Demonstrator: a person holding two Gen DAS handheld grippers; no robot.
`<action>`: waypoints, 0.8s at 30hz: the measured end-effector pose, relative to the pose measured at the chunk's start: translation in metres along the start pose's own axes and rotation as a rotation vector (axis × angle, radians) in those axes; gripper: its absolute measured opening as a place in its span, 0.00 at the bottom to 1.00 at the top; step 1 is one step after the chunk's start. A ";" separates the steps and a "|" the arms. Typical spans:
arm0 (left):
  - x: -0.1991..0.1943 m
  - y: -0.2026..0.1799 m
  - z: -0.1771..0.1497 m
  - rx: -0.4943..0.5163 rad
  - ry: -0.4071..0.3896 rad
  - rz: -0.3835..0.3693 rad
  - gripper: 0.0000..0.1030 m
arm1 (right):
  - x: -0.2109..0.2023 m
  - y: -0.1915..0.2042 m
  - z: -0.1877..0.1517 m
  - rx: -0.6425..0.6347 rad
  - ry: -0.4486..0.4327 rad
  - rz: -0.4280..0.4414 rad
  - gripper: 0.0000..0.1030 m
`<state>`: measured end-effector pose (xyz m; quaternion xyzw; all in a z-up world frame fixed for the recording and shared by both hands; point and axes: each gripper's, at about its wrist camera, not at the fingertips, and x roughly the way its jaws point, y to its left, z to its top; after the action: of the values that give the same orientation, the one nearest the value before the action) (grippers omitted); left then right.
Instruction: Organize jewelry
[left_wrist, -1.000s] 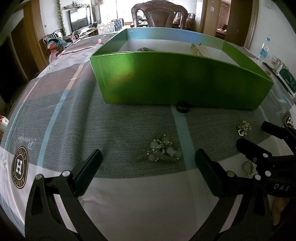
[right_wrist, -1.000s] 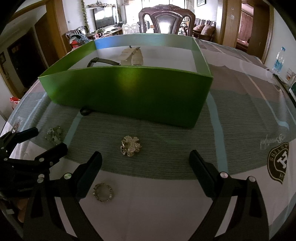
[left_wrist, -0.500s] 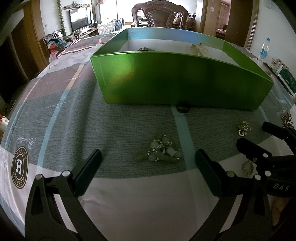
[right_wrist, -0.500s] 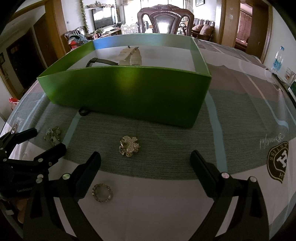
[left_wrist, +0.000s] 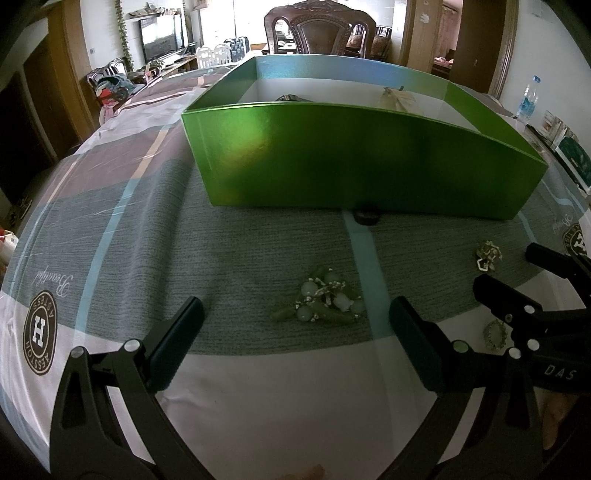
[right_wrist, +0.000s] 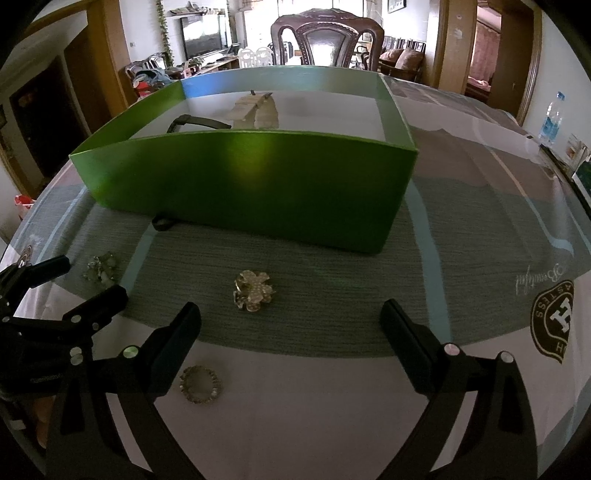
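My left gripper (left_wrist: 295, 334), jaws wide apart and empty, hovers just behind a green beaded brooch (left_wrist: 320, 302) on the table (left_wrist: 110, 221). My right gripper (right_wrist: 290, 338), equally spread and empty, has a beaded ring (right_wrist: 200, 384) by its left finger and a gold flower brooch (right_wrist: 253, 291) just ahead. The cloth's crest (left_wrist: 40, 328) reads "H", with script "Beautiful" (left_wrist: 51, 283) beside it. Farther off stands the green box (left_wrist: 354, 162), a small black ring (left_wrist: 365, 216) touching its front wall.
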<state>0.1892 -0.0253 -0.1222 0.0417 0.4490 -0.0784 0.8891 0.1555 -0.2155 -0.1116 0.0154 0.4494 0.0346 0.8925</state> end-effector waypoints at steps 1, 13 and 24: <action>0.000 0.000 0.000 0.000 0.000 0.000 0.97 | 0.000 -0.001 0.000 0.000 0.000 0.000 0.93; 0.000 0.000 0.000 0.000 0.000 0.000 0.97 | 0.000 0.000 0.000 0.001 0.000 -0.005 0.93; 0.000 0.000 0.000 0.000 0.000 -0.002 0.97 | 0.001 -0.001 0.001 0.000 0.002 -0.015 0.93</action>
<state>0.1889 -0.0254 -0.1225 0.0410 0.4492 -0.0792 0.8890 0.1567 -0.2167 -0.1124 0.0120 0.4504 0.0279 0.8923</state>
